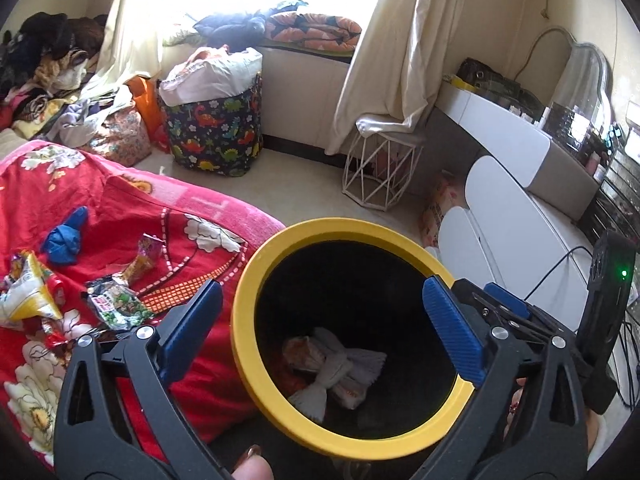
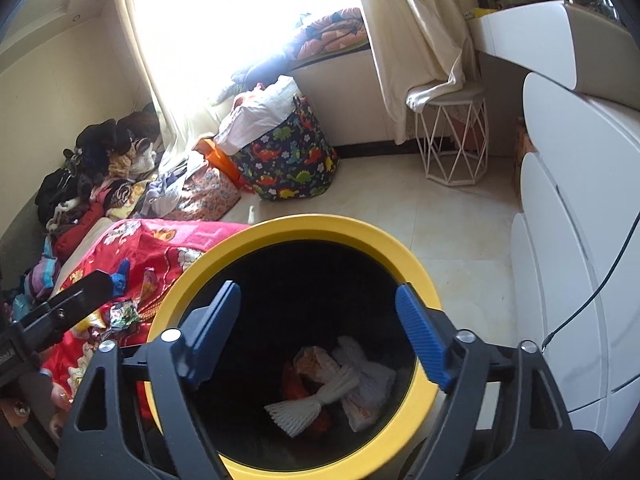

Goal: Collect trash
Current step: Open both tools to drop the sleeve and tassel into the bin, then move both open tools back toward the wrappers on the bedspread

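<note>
In the left wrist view, the left gripper [image 1: 324,332] fills the lower frame with its jaws spread wide and nothing between the pads, above the yellow-rimmed bin [image 1: 256,280] at lower centre. White foam netting [image 1: 340,372] and crumpled wrappers lie at the bin's bottom. At the left, the red blanket [image 1: 120,200] bears a green snack packet [image 1: 118,304], a yellow packet [image 1: 28,296] and a blue wad [image 1: 64,236].

In the right wrist view, the right gripper [image 2: 316,332] likewise stands apart and empty over the bin [image 2: 320,228], the netting [image 2: 316,404] lying at the bottom centre. The dinosaur-print bag [image 2: 288,156] stands on the floor at upper centre.
</note>
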A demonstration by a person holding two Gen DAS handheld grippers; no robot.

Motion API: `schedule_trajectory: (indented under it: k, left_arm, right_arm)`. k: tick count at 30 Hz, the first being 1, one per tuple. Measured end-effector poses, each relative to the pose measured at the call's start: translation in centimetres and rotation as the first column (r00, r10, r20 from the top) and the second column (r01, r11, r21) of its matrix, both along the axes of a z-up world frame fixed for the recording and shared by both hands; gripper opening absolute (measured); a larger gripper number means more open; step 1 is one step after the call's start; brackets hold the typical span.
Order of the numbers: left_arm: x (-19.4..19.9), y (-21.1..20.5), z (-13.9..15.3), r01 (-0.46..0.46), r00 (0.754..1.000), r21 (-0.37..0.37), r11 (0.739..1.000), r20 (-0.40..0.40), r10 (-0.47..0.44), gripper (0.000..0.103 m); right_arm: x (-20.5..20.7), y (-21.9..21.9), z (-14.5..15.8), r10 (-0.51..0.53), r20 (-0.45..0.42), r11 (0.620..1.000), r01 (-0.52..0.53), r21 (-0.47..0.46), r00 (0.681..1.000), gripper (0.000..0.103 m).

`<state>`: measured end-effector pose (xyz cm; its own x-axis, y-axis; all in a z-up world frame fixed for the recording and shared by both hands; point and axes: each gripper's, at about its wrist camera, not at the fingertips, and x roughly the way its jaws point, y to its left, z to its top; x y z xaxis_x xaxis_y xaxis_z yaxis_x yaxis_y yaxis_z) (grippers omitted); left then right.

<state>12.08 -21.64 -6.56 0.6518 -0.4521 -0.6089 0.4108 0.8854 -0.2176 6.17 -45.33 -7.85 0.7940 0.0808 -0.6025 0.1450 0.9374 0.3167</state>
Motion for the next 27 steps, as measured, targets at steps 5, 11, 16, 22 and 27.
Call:
schedule_trajectory:
  k: [5,11,16,22,27]
  left_arm:
    - [-0.4,1.2,0.7,-0.033,0.999,-0.010,0.999,0.025,0.033,0.092]
    - [-0.8,2.9,1.5,-0.065,0.996,-0.023,0.998,0.065,0.066,0.092]
    - [-1.2,3.9,2.2,-0.079,0.991,-0.019,0.997,0.110,0.080,0.092]
    - [-1.7,5.2,2.9,-0.096,0.982,-0.022,0.995,0.158,0.098,0.092]
    - [-1.7,6.7,3.4,-0.125,0.976,-0.034,0.992,0.178,0.129,0.092]
  right_arm:
    - [-0.6,0.9,1.1,0.001,0.074,0.999,0.003,-0.045,0.997,0.089]
    - [-1.0,2.6,2.2,0.039,0.146,0.994,-0.023,-0.106,0.989,0.093]
    - [-1.2,3.8,2.7,0.072,0.178,0.989,-0.048,-0.138,0.981,0.094]
    - [-1.4,5.3,3.0,0.107,0.200,0.980,-0.070,-0.184,0.974,0.095]
    - [-1.7,6.2,3.6,0.122,0.208,0.979,-0.083,-0.187,0.970,0.095]
